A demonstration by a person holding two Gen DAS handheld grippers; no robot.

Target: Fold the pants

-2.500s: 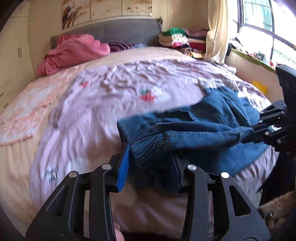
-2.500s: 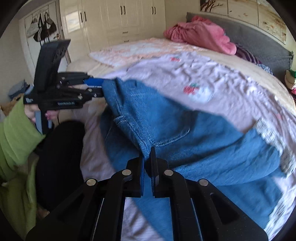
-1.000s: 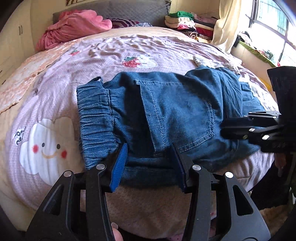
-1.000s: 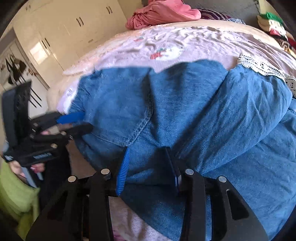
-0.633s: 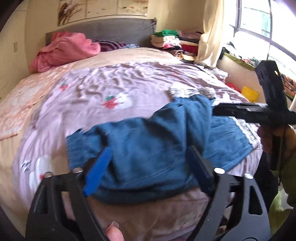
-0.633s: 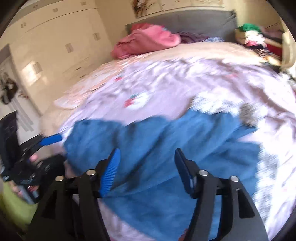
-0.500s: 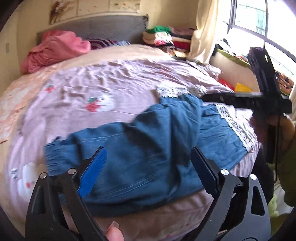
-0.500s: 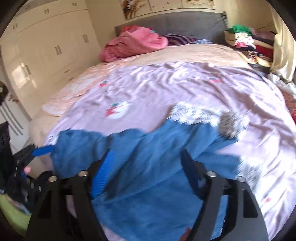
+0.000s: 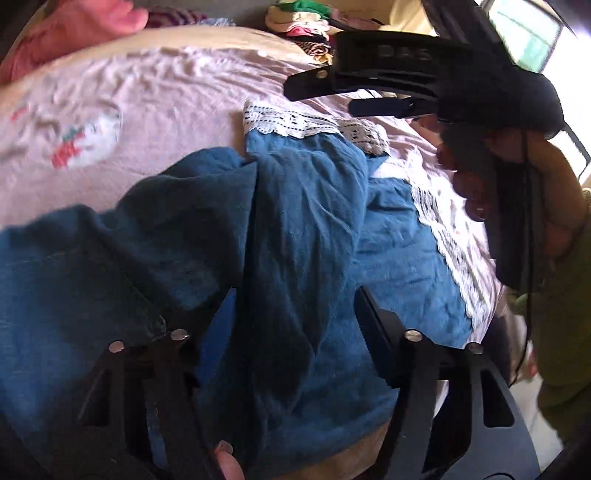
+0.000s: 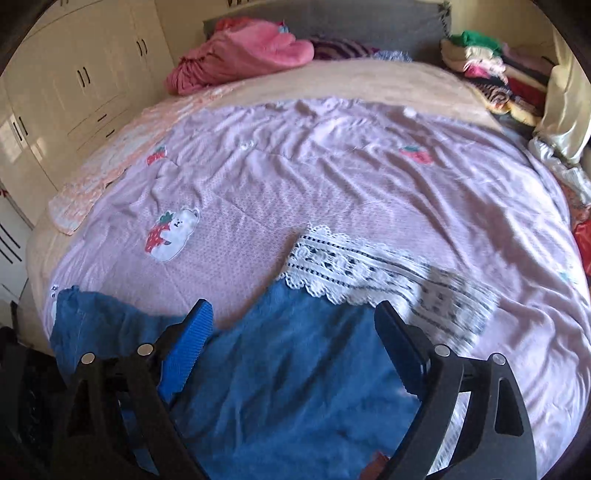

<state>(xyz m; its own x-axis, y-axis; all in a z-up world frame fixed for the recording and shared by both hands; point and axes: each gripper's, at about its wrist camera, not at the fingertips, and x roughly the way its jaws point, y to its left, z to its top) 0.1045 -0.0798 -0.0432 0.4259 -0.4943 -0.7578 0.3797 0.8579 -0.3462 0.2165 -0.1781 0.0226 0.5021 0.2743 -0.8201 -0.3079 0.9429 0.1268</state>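
Blue denim pants point(image 9: 303, 236) with white lace hems point(image 9: 303, 123) lie spread near the front edge of the lilac bed cover point(image 9: 166, 103). My left gripper point(image 9: 295, 306) hovers low over the thigh part. Its jaws are closing, with a raised fold of denim between them, and the pads do not visibly press on it. My right gripper point(image 10: 291, 325) is above one leg of the pants point(image 10: 295, 373), just short of its lace hem point(image 10: 354, 269). Its jaws are opening wide and grip nothing. In the left wrist view the right gripper point(image 9: 319, 99) hangs over the far hem.
A pink bundle point(image 10: 240, 55) and a grey headboard point(image 10: 369, 22) are at the far end of the bed. Stacked folded clothes point(image 10: 491, 66) sit at the far right, white wardrobes point(image 10: 74, 85) on the left. A hand with a green sleeve point(image 9: 554, 229) holds the right gripper.
Both grippers let go of the pants, which now lie on the bed. The left one swung right toward the legs and narrowed its jaws; the right one rose and moved toward the lace hems, opening wider.
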